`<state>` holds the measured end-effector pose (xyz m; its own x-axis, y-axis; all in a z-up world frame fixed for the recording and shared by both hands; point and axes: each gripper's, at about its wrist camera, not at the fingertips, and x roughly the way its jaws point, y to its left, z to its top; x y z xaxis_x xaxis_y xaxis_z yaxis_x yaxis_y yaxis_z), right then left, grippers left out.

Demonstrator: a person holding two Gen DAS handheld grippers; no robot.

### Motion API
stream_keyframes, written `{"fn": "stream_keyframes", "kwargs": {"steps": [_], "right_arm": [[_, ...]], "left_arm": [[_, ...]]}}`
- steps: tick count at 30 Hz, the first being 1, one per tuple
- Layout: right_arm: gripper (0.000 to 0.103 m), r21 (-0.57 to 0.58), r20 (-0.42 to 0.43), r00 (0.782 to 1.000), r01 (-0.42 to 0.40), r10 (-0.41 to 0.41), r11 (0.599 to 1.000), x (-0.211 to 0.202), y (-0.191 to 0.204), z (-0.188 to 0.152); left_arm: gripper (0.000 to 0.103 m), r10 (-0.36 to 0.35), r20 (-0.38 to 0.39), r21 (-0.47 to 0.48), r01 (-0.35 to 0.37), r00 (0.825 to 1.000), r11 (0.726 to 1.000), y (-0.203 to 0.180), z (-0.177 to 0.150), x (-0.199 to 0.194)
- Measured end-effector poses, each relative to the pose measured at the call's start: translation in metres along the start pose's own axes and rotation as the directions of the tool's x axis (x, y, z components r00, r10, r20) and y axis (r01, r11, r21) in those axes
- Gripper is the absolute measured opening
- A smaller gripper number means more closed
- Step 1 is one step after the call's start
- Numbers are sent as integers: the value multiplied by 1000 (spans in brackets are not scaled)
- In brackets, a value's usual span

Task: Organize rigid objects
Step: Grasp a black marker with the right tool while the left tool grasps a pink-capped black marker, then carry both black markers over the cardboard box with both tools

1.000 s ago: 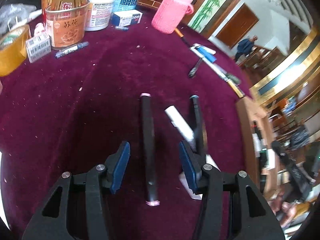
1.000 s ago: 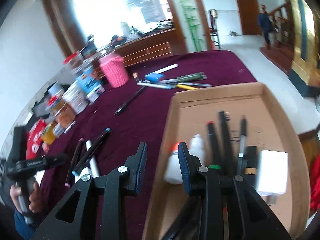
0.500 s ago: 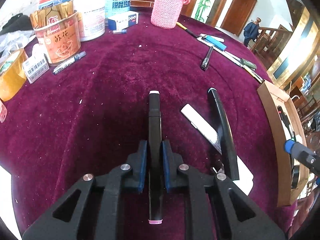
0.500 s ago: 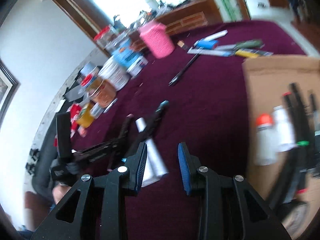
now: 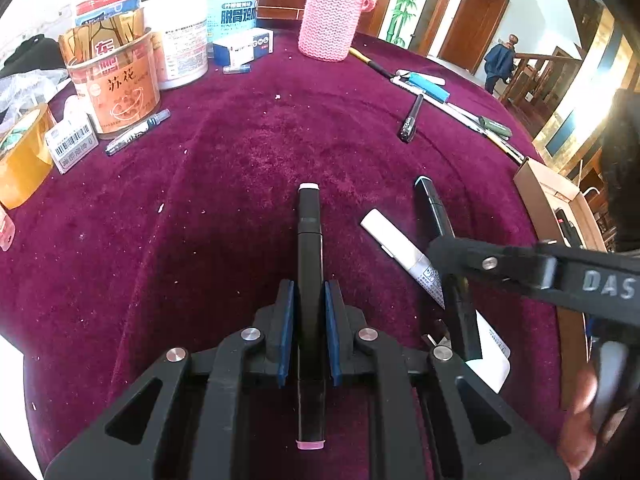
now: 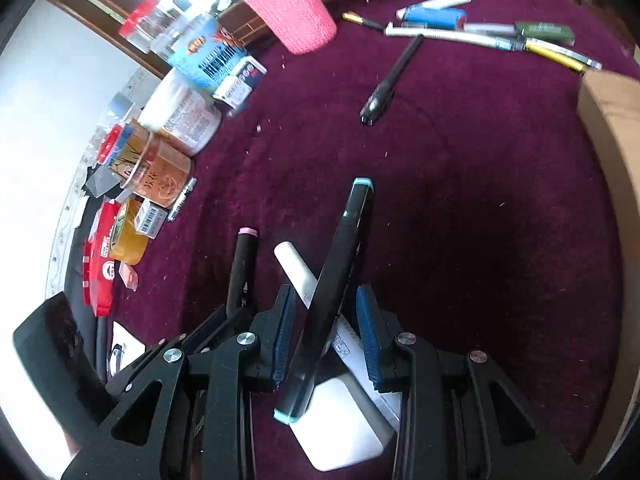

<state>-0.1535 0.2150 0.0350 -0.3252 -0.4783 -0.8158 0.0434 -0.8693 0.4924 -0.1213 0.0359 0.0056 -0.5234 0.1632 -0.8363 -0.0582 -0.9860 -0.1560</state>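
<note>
The left gripper [image 5: 307, 312] clamped the pink-tipped black marker [image 5: 309, 240] on the maroon cloth [image 5: 240, 184]. The right gripper [image 6: 326, 334] stood parted around the teal-tipped marker [image 6: 340, 280], pads apart from it.

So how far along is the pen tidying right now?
Done: some items already sit in the cardboard box. In hand: left tongs clamp the pink-tipped marker; right tongs straddle the teal-tipped marker. Left: white pen, black pen, far pen cluster.
</note>
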Motion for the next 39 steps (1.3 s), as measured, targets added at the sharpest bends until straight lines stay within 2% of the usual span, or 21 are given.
{"fn": "stream_keyframes", "kwargs": {"steps": [1,3,4,9,12,17,25,31,36,39], "right_arm": [[20,8,-6,1000,-14,14,1000,3,-2,-1],[19,29,-5,998,-54,55,998,5,-9,-4],[16,32,5,998,-66,66,997,3,-11,-5],[14,24,85,992,-97,95,995,-31,-24,-16],[14,-12,128,990,-50,52,999,-51,-31,-29],[14,-68,193,978,88,-74,994,-66,-43,-48],[14,-137,169,976,163,-139,977,-46,-40,-50],[14,-215,219,950,269,-222,939,-42,-28,-60],[14,-244,254,934,313,-251,918,-38,-24,-63],[14,-221,273,935,289,-226,931,-40,-28,-64]], "left_arm": [[12,7,4,11,-7,1000,1000,-2,0,0],[12,19,12,30,-20,1000,999,-4,-1,0],[12,28,17,44,-29,999,999,-6,-2,0],[12,31,34,48,-32,999,998,-5,-4,0],[12,20,46,39,-22,999,999,-3,-5,-1],[12,-6,77,10,5,997,1000,1,-9,-3],[12,13,88,38,-16,996,999,-4,-11,-4],[12,25,98,67,-31,995,997,-7,-13,-4],[12,26,101,79,-34,995,996,-7,-12,-4],[13,33,98,88,-42,995,995,-8,-12,-4]]}}
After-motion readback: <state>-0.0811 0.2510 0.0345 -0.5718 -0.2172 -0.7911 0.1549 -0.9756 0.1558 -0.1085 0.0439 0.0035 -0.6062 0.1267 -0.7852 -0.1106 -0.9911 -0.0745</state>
